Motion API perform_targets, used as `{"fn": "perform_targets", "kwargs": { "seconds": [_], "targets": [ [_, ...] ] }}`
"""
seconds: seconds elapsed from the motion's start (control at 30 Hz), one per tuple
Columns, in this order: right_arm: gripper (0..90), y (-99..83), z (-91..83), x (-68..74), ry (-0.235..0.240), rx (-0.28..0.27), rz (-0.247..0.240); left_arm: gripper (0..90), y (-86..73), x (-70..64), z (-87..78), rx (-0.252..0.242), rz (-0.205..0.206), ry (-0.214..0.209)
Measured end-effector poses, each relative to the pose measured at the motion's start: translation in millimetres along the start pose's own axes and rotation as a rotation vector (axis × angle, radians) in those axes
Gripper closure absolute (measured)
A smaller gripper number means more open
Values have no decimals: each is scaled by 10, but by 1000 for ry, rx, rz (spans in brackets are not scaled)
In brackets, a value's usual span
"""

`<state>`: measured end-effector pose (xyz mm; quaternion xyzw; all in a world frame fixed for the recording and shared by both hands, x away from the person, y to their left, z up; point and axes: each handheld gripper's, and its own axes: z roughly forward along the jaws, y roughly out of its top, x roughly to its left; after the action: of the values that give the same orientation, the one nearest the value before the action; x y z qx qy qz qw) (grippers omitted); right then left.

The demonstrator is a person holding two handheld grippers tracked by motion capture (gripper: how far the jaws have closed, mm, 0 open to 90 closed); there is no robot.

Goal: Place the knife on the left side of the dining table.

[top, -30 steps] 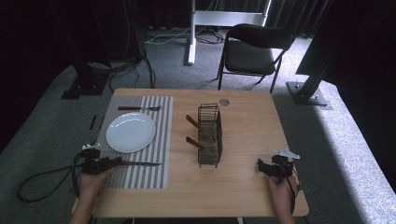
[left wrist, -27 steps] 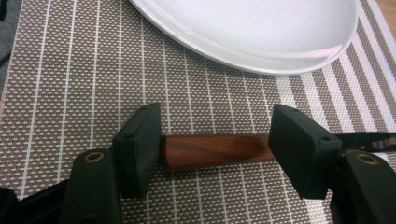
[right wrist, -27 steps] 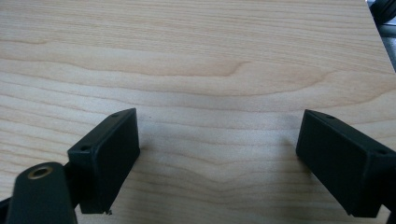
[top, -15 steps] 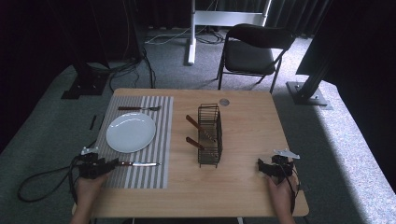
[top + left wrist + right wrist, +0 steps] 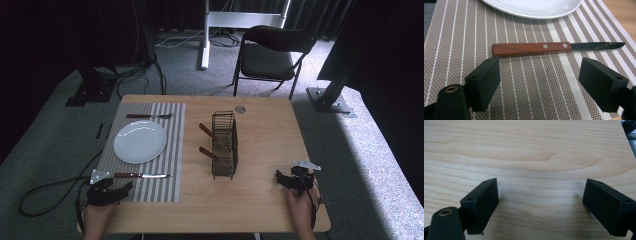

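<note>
My left gripper sits wide open just behind the knife (it lies flat on the striped mat). My right gripper is wide open over bare table.

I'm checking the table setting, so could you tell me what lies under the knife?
The knife lies flat on the striped placemat, beside the plate. The mat hides the table beneath it.

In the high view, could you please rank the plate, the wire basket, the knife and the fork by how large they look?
1. Plate, the widest.
2. Wire basket; it stands tall and reaches toward the camera, so its rank against the plate is unsure.
3. Knife.
4. Fork, a little shorter than the knife and farther off, so these two are close.
</note>
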<state>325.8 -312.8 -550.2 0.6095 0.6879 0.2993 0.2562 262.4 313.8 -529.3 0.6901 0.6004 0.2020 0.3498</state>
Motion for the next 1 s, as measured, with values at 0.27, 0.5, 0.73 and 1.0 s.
{"fn": "perform_targets", "kwargs": {
  "seconds": [0.27, 0.5, 0.73, 1.0],
  "targets": [
    [127, 0, 0, 0, 0, 0, 0, 6, -118, -54, -39, 2, 17, 38],
    [127, 0, 0, 0, 0, 0, 0, 6, -207, -136, -67, -36, 118, 202],
    [127, 0, 0, 0, 0, 0, 0, 6, -216, -119, 9, 12, 113, 222],
    [127, 0, 0, 0, 0, 0, 0, 2, -225, -73, 30, 41, 32, 219]
  ]
}}
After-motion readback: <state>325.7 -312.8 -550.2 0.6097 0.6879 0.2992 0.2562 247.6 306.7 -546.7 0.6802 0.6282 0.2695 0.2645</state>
